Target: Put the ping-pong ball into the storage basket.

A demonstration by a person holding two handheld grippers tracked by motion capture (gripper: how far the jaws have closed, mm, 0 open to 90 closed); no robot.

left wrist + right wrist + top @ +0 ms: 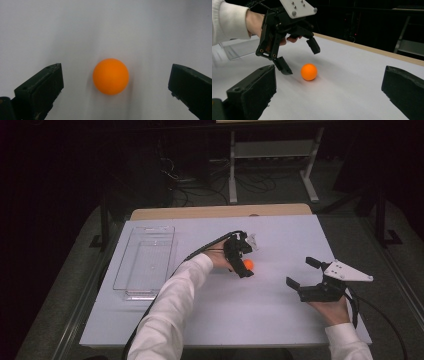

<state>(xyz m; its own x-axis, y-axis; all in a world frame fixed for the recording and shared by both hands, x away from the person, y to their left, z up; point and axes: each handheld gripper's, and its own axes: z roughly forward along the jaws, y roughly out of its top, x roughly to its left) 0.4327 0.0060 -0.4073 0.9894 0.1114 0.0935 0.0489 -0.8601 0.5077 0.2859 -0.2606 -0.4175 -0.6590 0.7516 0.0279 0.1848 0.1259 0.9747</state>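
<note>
Sitting nearest, at the table's right front: right gripper (302, 273), held by a hand in a white sleeve (346, 340), jaws standing wide apart w/ nothing between them, grey three-cornered plate (347, 270) on top. Hovering low over the white table (260, 315), pointing left toward the ball; cable trailing off to the right.

Lying a bit farther in, near the table's middle: orange ball (248, 264), resting on the white surface — also showing in the left gripper view (110, 76) and the right gripper view (309, 71).

Reaching down over the ball: left gripper (246, 265), coming in from the left w/ a long white-sleeved forearm (172, 305). Jaws gaping wide — one tip on each side of the ball, neither touching it as far as the right gripper view shows (298, 60). Left gripper view looking straight down, ball centred between the two black jaws, well clear of both. Tips hanging just above the table; contact w/ surface can't be told.

Lying farther left, well apart from ball & grippers: clear plastic tray (145, 261), long side running away from the person.

Showing beyond the white sheet: strip of wooden table edge (220, 211), then dark floor w/ cables and a pale metal frame (272, 150) at the back.
</note>
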